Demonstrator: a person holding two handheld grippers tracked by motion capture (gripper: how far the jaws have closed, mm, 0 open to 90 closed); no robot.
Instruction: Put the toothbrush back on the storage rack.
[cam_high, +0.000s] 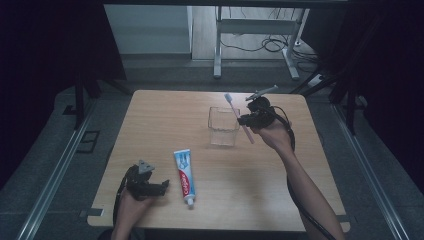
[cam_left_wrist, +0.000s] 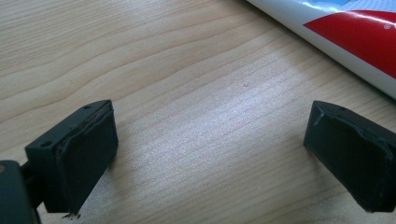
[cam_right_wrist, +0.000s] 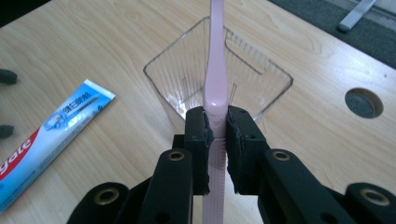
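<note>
Right tongs (cam_high: 248, 119), raised right of centre, clamp the toothbrush (cam_high: 238, 116) above the cup (cam_high: 223, 127); left tongs (cam_high: 159, 188) rest wide, lower left.

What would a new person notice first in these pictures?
First, the pink toothbrush clamped in the right claw, held up above the clear square cup near the middle of the wooden table. Next, the toothpaste tube lying flat near the front edge, with the open left claw resting just beside it.
</note>
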